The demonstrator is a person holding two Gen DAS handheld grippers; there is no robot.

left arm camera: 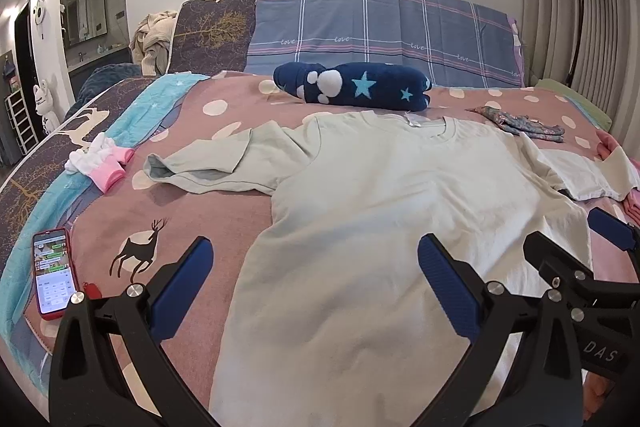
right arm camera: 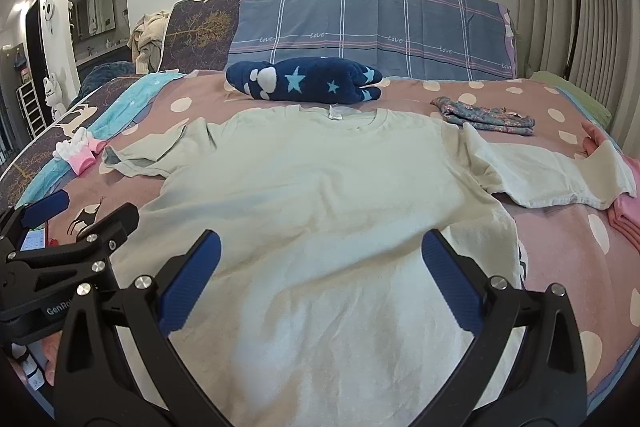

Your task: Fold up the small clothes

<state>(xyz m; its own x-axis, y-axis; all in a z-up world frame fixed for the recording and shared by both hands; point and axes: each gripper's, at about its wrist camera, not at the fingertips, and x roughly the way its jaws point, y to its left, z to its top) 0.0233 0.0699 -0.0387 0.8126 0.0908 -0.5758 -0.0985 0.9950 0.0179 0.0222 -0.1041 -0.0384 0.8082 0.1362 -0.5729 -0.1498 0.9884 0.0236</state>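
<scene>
From the left wrist view, my left tongs [left arm camera: 314, 291] hang wide open above the lower left part of a pale mint T-shirt [left arm camera: 384, 211] — nothing between the blue pads [left arm camera: 182, 293]. The shirt lies face up and spread on the bed [left arm camera: 224, 239], collar toward twelve o'clock, its left sleeve [left arm camera: 208, 159] rumpled and partly doubled over at ten o'clock. My judgement: thin cotton knit, light and limp, so it will sag from any pinch point and drag on the fuzzy blanket rather than slide. At three o'clock my right tongs [left arm camera: 600, 239] edge into the picture, also parted. A phone [left arm camera: 54, 273] lies at nine o'clock just beside my tongs; pink-and-white socks [left arm camera: 102, 159] sit farther up at ten.

From the right wrist view, my right tongs [right arm camera: 320, 281] are likewise wide, empty, poised over the shirt's lower middle. The right sleeve [right arm camera: 552, 179] stretches flat toward three o'clock, its cuff lying over something pink at the edge. A navy star-patterned plush roll [right arm camera: 308, 81] lies at twelve, touching or just beyond the collar — I cannot tell which — and a folded floral garment [right arm camera: 488, 117] sits at two o'clock, apart from the shirt.

I would pinch at the shoulder seam and the side hem, taking both layers, since a single layer would likely peel away and wrinkle.
</scene>
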